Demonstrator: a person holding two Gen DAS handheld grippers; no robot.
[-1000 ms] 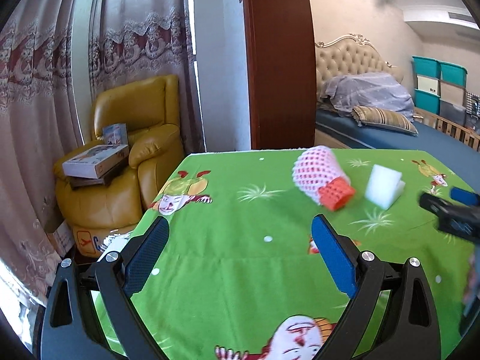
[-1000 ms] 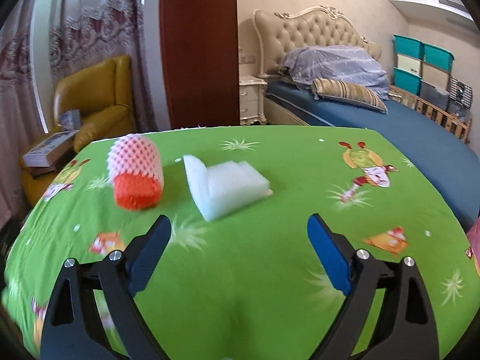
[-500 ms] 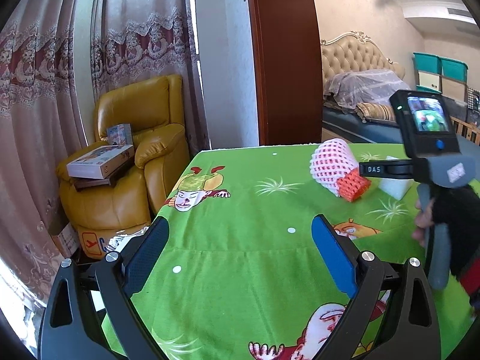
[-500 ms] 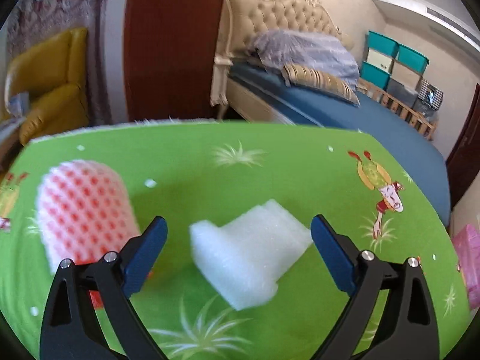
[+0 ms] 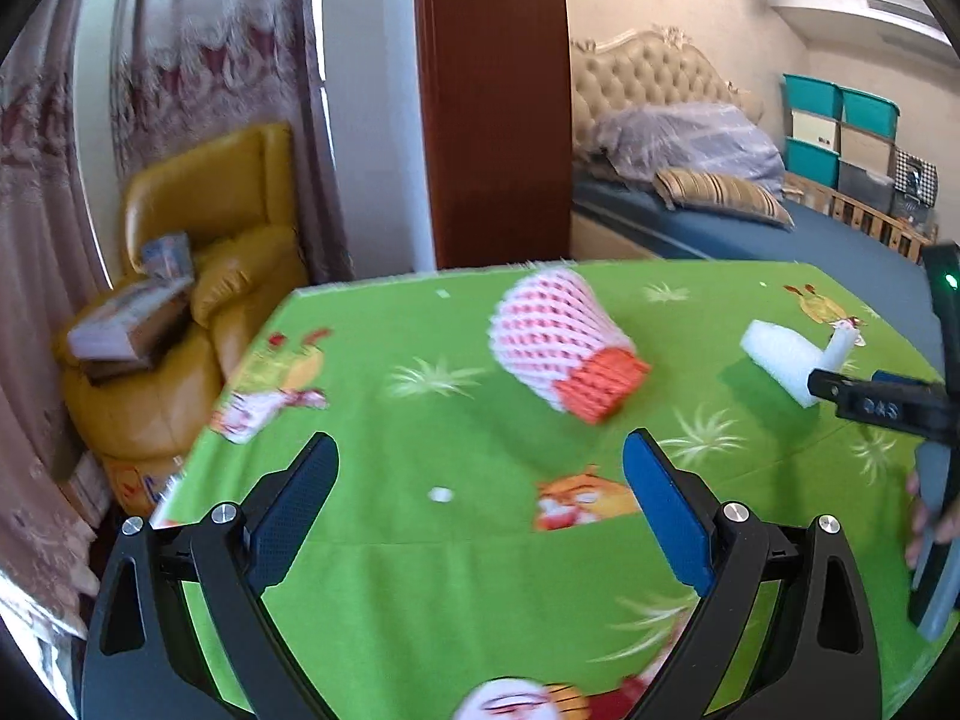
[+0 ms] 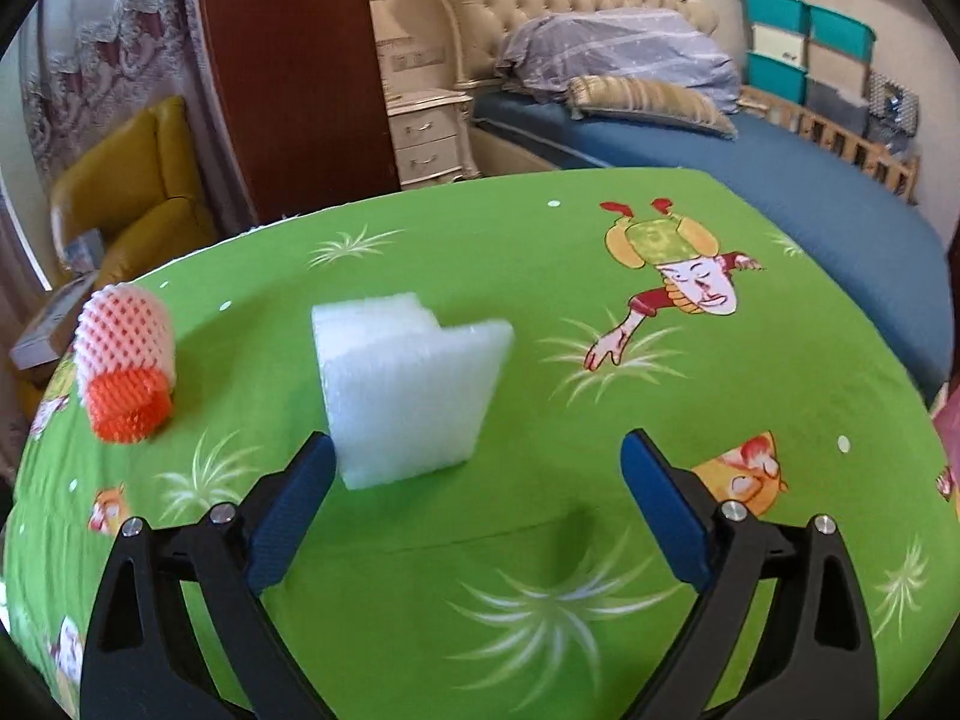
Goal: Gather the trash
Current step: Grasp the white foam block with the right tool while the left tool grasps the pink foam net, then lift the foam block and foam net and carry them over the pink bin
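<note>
Two pieces of trash lie on the green cartoon-print tablecloth (image 6: 540, 570). A pink-and-white foam fruit net with an orange net end (image 5: 558, 342) lies on its side ahead of my left gripper (image 5: 480, 462), which is open and empty. A folded white foam sheet (image 6: 408, 384) stands just beyond my right gripper (image 6: 477, 456), its near corner close to the left fingertip (image 6: 312, 468). The right gripper is open and empty too. The net (image 6: 126, 360) lies left of the white foam (image 5: 780, 354). In the left wrist view, fingers (image 5: 924, 516) hold the right tool's handle at the right edge.
A yellow armchair (image 5: 198, 300) stacked with boxes stands past the table's left edge. A brown wooden panel (image 5: 492, 108) and a white nightstand (image 6: 429, 138) stand behind the far edge. A blue bed (image 6: 780, 180) runs along the right. Something pink (image 6: 948, 420) shows at the right rim.
The left gripper's view has swung toward the foam net, which now sits nearer its middle. The right gripper swept in close over the white foam, then drew back a little. Both stayed open.
</note>
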